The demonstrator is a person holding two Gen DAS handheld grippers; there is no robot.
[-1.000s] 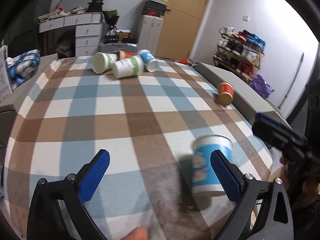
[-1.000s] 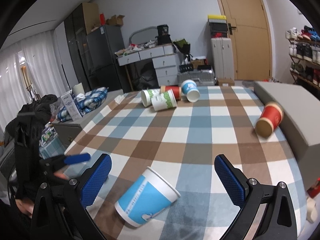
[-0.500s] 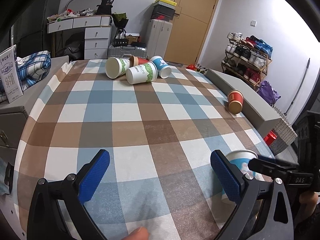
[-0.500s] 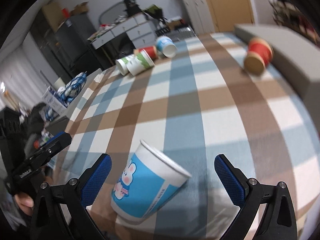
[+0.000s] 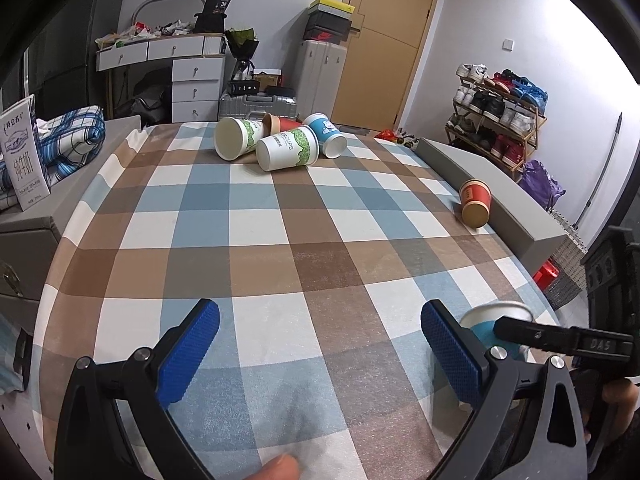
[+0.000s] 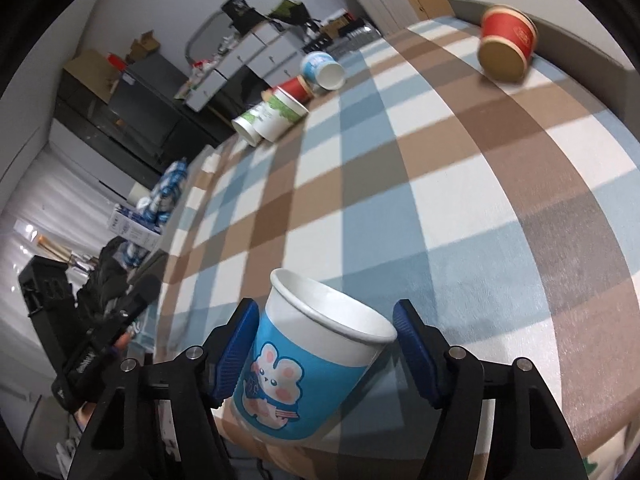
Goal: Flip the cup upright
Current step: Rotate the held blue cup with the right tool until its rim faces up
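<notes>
Checked tablecloth [image 5: 260, 240] over the table, four tipped cups [image 5: 286, 154] clustered far, red cup [image 5: 475, 202] against grey box [image 5: 500, 196]

Six paper cups [image 5: 287, 153], two tools [image 5: 320, 350].

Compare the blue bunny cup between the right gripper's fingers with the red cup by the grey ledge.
The blue bunny cup sits between the right gripper fingers near the table's front edge; the red cup lies untouched against the grey ledge. The bunny cup's inside is white, the red cup's brown. The bunny cup's mouth points upward; the red cup lies on its side. Both are paper cups.
</notes>
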